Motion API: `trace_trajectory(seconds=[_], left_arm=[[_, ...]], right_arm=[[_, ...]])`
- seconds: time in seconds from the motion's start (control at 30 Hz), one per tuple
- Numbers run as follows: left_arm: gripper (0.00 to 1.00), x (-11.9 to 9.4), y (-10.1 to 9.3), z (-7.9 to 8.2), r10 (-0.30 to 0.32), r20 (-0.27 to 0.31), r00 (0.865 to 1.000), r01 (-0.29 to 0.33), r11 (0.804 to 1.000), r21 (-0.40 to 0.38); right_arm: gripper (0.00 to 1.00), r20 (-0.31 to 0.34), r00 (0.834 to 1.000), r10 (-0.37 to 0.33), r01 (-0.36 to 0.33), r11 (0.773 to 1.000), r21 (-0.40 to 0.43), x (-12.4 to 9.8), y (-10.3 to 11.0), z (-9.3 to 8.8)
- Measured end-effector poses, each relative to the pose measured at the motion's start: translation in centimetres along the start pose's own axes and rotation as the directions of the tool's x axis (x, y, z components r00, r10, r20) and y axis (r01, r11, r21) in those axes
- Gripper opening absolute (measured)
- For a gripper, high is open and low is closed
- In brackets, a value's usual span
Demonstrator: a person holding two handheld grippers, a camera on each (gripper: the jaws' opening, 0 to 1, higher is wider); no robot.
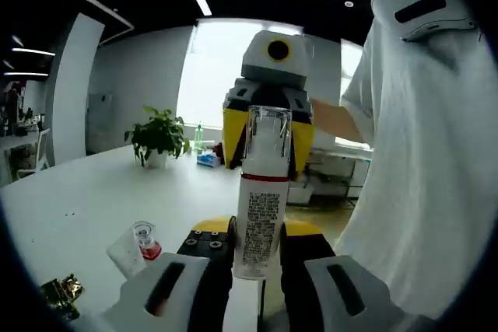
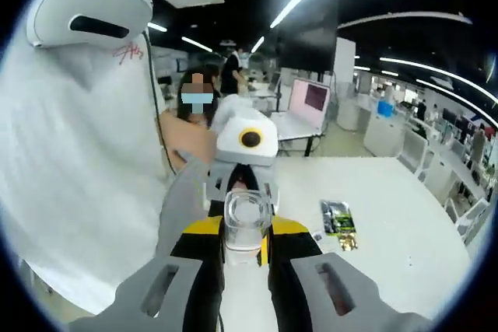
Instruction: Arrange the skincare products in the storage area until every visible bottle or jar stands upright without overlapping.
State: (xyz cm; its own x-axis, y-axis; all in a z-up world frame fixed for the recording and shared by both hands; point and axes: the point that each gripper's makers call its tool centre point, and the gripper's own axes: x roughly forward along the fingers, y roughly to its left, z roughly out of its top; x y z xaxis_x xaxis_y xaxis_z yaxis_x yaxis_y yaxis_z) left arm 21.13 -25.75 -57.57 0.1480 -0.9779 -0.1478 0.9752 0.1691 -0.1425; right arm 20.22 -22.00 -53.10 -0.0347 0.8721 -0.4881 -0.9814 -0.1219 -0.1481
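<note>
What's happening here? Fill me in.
A person in a white shirt holds a gripper in each hand, and both are closed on one white bottle with a clear cap, held up in the air over a white table. The left gripper clamps the bottle's lower body; the right gripper holds it at the cap end. On the table lie a small tube with a red cap, tipped over, and a gold packet. A potted plant stands farther back.

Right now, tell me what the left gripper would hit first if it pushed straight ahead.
The bottle already sits between the left gripper's fingers. Pushed on, bottle and gripper would most likely meet the right gripper, which clasps the bottle's clear cap from the far side. Depth is hard to judge.
</note>
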Motion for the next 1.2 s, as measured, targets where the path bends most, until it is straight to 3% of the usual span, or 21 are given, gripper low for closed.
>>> trace_trajectory(seconds=[0.1,0.37,0.47,0.67,0.83,1.0,1.2], left_arm=[[0.22,0.6,0.5,-0.8,-0.002,-0.016,1.000,0.001,1.000,-0.014],[0.22,0.7,0.9,-1.8,-0.011,-0.039,0.999,0.010,1.000,-0.029],[0.23,0.7,1.2,-2.6,0.004,-0.069,0.998,-0.010,0.997,-0.080],[0.32,0.2,1.5,-3.4,0.054,-0.086,0.995,-0.061,0.994,-0.092],[0.41,-0.8,2.3,-5.8,0.130,-0.183,0.974,-0.149,0.984,-0.097],[0.50,-2.3,2.6,-6.2,0.184,-0.186,0.965,-0.208,0.971,-0.120],[0.59,-5.6,3.8,-7.1,0.284,-0.212,0.935,-0.317,0.937,-0.143]], right_arm=[[0.19,-0.027,1.000,0.003,-0.004,1.000,-0.030,0.3,0.3,-0.8],[0.18,-0.026,0.999,0.023,-0.023,1.000,0.000,0.5,0.0,-1.9],[0.18,-0.033,0.999,0.030,-0.030,1.000,0.000,0.8,-0.2,-2.3],[0.18,-0.052,0.998,0.042,-0.041,0.999,0.015,1.6,0.3,-3.4],[0.18,-0.067,0.998,0.022,-0.019,0.999,0.040,2.0,-0.1,-5.0],[0.18,-0.080,0.997,-0.017,0.021,0.999,0.043,2.6,-1.2,-6.7],[0.19,-0.120,0.991,-0.066,0.075,0.994,0.074,2.8,-2.8,-10.0]])
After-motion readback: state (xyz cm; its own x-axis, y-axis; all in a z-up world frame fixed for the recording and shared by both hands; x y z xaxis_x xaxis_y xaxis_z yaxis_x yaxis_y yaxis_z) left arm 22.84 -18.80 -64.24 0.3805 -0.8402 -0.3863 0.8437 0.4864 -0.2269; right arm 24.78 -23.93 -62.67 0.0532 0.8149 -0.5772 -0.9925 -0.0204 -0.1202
